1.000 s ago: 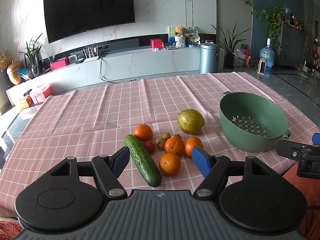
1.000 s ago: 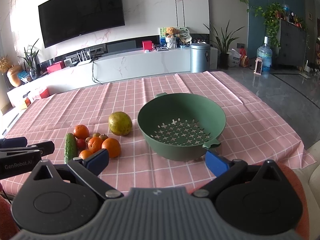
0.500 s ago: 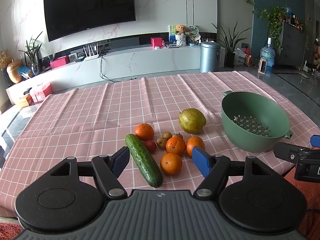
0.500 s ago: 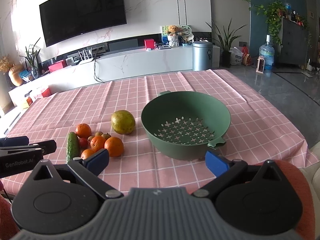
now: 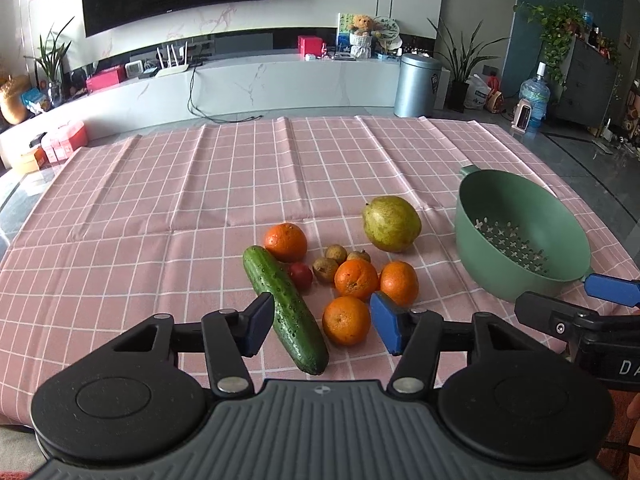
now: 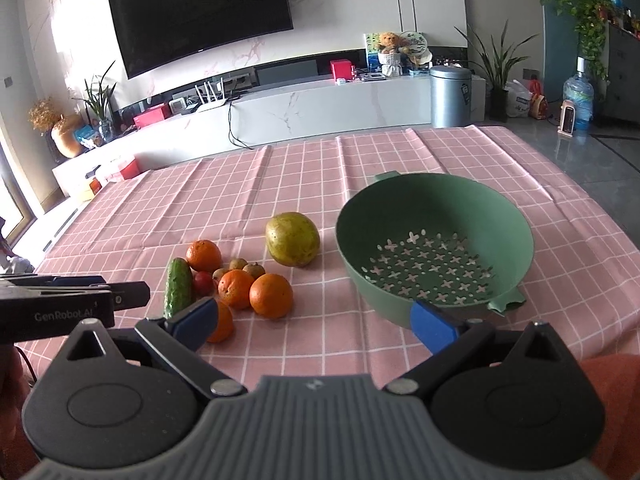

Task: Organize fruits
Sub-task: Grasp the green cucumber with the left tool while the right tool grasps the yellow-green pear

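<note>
A pile of fruit lies on the pink checked tablecloth: a cucumber, several oranges, a green pear, small brown fruits and a small red fruit. An empty green colander stands to their right; it also shows in the right wrist view. My left gripper is open and empty, just short of the cucumber and nearest orange. My right gripper is open and empty, before the colander's near rim, with the pear and oranges ahead on the left.
The table's near edge lies under both grippers. Each gripper shows in the other's view: the right one at the right edge, the left one at the left edge. A TV console and grey bin stand beyond the table.
Both grippers have moved forward toward the table. The fruit and colander look nearer. The right wrist view has tilted and swung slightly left. Both stay open.
</note>
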{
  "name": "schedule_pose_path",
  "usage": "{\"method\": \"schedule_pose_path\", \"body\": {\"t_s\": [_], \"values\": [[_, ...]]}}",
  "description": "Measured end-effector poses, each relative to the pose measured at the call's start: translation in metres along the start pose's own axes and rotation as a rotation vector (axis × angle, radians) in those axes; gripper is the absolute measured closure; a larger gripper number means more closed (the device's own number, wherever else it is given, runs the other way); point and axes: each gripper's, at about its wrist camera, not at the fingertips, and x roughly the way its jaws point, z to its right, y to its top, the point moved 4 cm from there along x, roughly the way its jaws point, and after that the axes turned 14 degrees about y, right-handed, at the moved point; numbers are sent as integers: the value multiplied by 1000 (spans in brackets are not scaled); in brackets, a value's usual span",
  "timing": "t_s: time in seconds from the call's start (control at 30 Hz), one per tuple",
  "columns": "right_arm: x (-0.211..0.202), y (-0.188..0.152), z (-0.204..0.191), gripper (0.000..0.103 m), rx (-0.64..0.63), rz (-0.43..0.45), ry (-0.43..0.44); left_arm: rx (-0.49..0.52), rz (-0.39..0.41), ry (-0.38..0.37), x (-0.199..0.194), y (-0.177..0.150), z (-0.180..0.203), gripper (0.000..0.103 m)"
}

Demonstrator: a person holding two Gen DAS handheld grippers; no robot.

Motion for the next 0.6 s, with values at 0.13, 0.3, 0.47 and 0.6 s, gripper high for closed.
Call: {"method": "schedule_pose_path", "body": {"t_s": [0.13,0.3,0.47,0.6], "values": [[18,8,-2,22,-9,-9,52,-18,-44,1,17,4,-5,41],[45,22,-5,35,-71,-25,109,-34,-102,-4,42,14,-7,41],[74,44,-8,35,-201,-31,121,-78,-224,18,76,20,-11,41],[105,59,-4,35,-283,-98,114,-120,-299,20,98,21,-14,41]]}}
